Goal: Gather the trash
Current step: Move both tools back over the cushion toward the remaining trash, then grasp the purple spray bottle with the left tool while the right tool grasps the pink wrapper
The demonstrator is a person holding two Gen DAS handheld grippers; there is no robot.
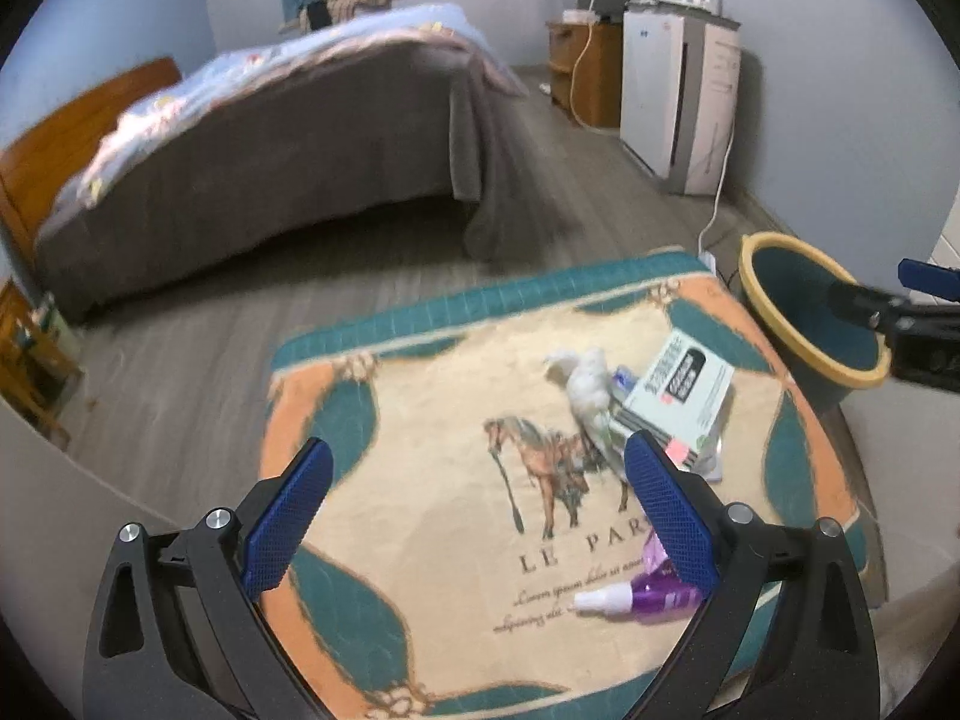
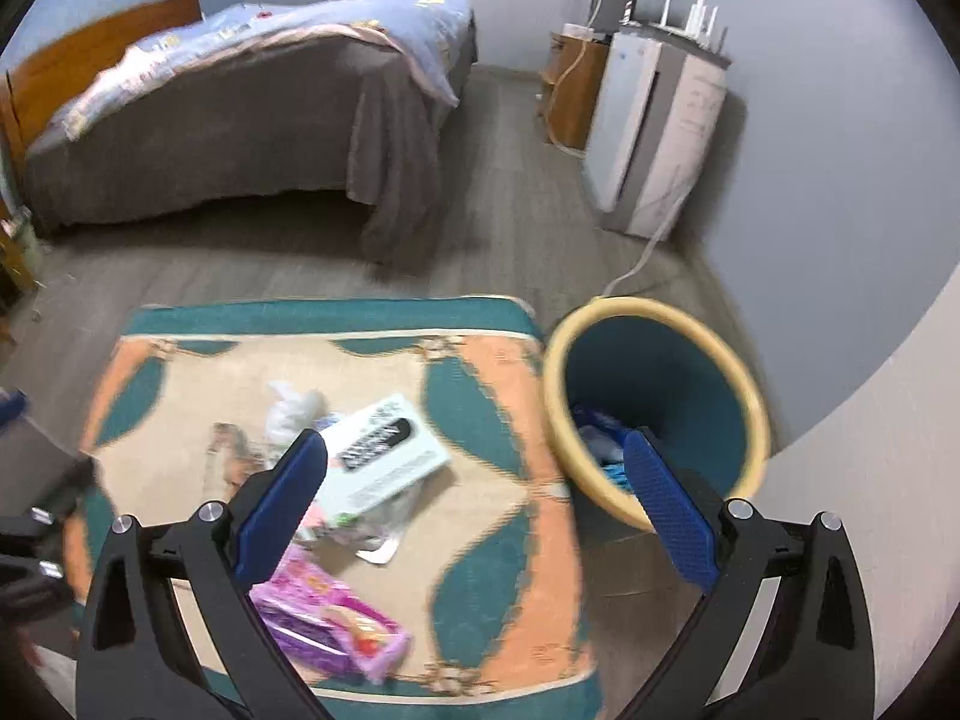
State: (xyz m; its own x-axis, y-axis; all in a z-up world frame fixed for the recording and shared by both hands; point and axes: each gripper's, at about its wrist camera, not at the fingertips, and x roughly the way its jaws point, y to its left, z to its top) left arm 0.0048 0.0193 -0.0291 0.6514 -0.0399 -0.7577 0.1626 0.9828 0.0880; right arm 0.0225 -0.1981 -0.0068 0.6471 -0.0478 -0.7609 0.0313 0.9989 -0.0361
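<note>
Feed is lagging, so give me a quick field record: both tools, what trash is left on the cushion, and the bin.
left tool: open, empty, over the horse-print cushion
right tool: open, empty, between cushion and bin
trash on cushion: white crumpled tissue; pale green flat carton with black label; purple tube with white cap; pink-purple wrapper
bin: teal bin with yellow rim, on the floor beside the cushion, some blue trash inside

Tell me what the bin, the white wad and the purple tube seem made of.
Bin: likely plastic, smooth teal wall, yellow rim. White wad: looks like crumpled tissue, soft and matte. Purple tube: probably glossy plastic with a white cap, given its sheen.
</note>
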